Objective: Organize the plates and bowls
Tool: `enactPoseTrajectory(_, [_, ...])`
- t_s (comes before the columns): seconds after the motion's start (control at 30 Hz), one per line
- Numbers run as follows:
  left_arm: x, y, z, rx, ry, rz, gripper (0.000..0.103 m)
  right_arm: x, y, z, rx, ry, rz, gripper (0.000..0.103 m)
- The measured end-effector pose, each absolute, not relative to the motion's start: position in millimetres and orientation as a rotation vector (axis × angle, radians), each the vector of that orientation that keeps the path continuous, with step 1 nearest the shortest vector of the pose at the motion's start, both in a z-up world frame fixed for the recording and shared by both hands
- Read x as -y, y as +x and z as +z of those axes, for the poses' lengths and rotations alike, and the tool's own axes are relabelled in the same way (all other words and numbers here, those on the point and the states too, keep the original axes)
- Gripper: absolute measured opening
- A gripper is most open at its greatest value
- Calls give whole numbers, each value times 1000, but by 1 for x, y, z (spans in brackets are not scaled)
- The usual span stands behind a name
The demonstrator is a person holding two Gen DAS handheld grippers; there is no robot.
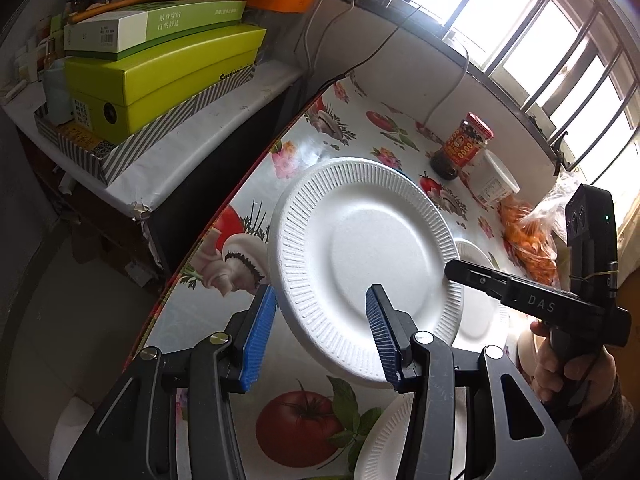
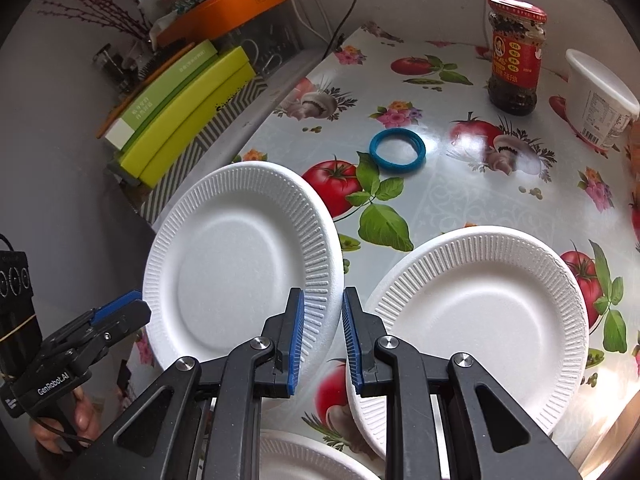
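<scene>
Tablecloth (image 2: pixel 460 208) | jar (image 2: pixel 514 56): dark contents, maybe sauce | white tub (image 2: pixel 600 100)

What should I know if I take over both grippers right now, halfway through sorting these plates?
Right gripper: shut, apparently on the right rim of the raised plate.
Left gripper: jaws part open at that plate's near rim; grip unclear.
Second plate lies on the table; third plate sits below the grippers.
Done: one plate is lifted and tilted.
Left: probably set it onto another plate.
</scene>
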State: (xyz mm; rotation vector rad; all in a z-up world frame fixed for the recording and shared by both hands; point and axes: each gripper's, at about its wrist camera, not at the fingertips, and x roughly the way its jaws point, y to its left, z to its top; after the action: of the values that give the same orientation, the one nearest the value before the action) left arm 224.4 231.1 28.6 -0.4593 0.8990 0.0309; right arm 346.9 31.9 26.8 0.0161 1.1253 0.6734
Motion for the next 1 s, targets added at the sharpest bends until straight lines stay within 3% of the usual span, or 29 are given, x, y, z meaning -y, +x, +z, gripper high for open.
enactPoseTrajectory(1.0, [-160, 142, 20, -935, -402, -68, 49, 53, 231, 23, -1133, 8, 629, 19])
